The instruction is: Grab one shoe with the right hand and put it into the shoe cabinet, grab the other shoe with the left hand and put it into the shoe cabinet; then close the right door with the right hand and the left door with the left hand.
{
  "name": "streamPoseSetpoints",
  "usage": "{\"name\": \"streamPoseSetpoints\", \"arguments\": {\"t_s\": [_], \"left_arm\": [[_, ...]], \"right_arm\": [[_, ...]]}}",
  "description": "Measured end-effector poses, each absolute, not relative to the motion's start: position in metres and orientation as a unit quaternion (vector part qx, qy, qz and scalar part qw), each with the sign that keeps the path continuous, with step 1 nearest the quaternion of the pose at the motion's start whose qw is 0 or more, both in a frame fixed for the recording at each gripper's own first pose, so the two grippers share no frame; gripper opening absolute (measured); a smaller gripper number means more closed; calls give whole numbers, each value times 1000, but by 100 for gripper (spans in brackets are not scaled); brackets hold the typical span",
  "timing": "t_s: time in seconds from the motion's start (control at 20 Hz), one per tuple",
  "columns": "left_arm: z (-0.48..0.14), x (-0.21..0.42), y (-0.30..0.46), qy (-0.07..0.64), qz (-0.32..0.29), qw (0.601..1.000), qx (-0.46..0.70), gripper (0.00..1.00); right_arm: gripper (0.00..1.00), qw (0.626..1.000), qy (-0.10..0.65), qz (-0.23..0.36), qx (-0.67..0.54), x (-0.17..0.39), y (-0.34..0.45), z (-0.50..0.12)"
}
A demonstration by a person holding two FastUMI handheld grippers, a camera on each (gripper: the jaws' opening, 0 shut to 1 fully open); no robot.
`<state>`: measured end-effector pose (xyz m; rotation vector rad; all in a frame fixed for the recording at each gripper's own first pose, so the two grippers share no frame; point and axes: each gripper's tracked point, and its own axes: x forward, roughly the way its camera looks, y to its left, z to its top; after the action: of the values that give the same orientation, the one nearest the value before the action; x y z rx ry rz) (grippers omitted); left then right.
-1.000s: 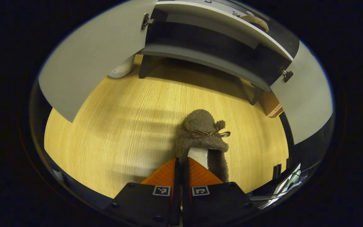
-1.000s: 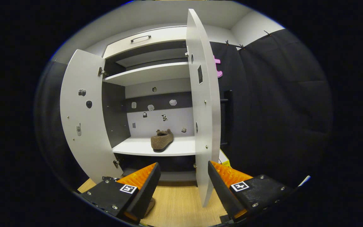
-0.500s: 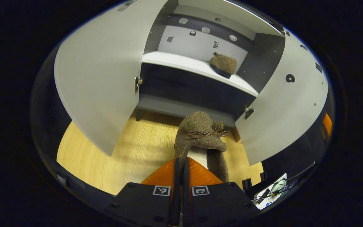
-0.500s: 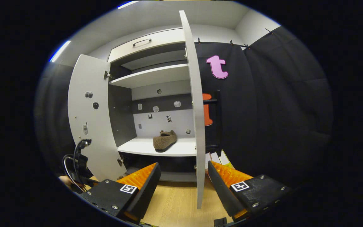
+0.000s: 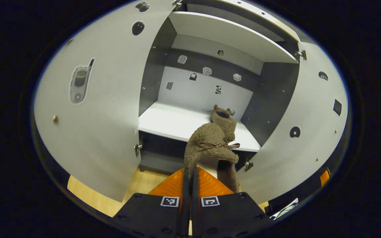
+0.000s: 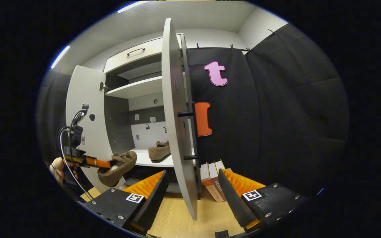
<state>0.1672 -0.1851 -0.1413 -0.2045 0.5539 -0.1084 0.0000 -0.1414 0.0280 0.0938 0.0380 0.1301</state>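
A: What do the left tongs point(image 5: 188, 180) have hold of?

B: They are clamped on the heel rim of a fuzzy brown slipper point(image 5: 213, 150), toe pointing away toward the cabinet. In the right gripper view the same slipper hangs sagging from those tongs, sole down, just in front of the left door point(image 6: 82, 125).

A: How would you say it handles?

B: Light and soft, I judge. The fleecy upper folds under the pinch, so it droops rather than standing stiff. It won't break, and the pile likely grips well. The collar edge at the heel looks the best place to hold; the bow on top is too flimsy.

A: And the right tongs point(image 6: 192, 191)?

B: Apart and holding nothing, low over the wooden floor point(image 6: 177, 221), with the edge of the right door point(image 6: 177, 132) rising between their fingers.

A: Beyond that?

B: The other slipper point(image 5: 223, 119) already sits on the white shelf point(image 5: 170, 122) inside the cabinet, toward its right side. There is bare shelf to its left for the held one.
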Motion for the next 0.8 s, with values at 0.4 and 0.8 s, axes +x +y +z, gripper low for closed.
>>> {"name": "streamPoseSetpoints", "arguments": {"t_s": [0.4,0.8], "left_arm": [[-130,302,-179,232,-20,967,-100,10],[-195,384,-163,290,17,947,-136,10]], "right_arm": [[92,999,11,8,48,1,-193,37],[92,998,19,-27,54,8,-207,34]]}}
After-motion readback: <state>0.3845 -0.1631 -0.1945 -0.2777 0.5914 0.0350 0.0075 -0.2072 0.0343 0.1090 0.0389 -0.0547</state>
